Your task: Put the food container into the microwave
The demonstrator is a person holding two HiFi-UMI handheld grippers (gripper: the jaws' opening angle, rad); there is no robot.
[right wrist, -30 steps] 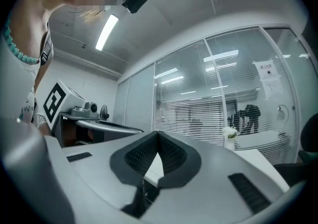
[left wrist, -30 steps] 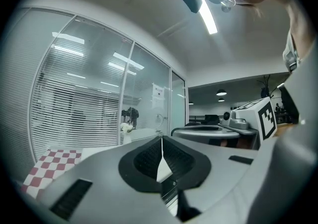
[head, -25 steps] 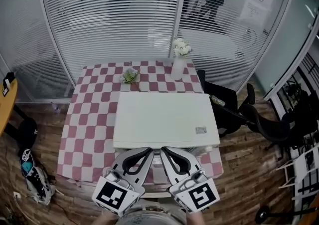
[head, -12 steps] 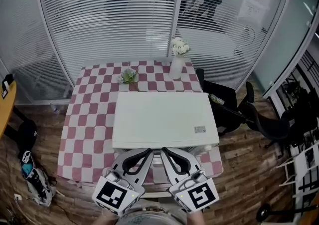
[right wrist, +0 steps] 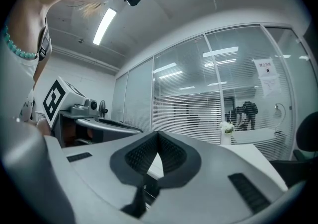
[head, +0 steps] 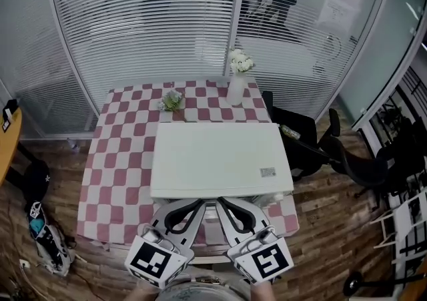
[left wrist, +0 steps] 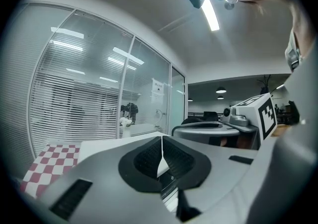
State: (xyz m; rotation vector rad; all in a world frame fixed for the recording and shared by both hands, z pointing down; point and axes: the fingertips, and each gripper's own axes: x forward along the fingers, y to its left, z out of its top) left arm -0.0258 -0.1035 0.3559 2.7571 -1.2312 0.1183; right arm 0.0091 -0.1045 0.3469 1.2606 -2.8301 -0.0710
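From above, the white microwave [head: 220, 159] shows as a flat white box on a table with a red-and-white checked cloth [head: 120, 159]. Its door side faces me and is hidden from the head view. No food container shows in any view. My left gripper [head: 195, 204] and right gripper [head: 223, 203] are held side by side close to my body, just in front of the microwave's near edge. Both are shut with nothing between the jaws. In the left gripper view the left gripper [left wrist: 161, 139] has its pads pressed together. The right gripper [right wrist: 158, 134] looks the same in its own view.
A white vase of flowers [head: 238, 86] and a small green plant [head: 173, 101] stand at the table's far end. Glass walls with blinds lie behind. Black chairs [head: 353, 159] stand at the right. A bag [head: 43, 236] lies on the wooden floor at the left.
The head view has shifted very slightly. Both grippers stay shut in the same place.
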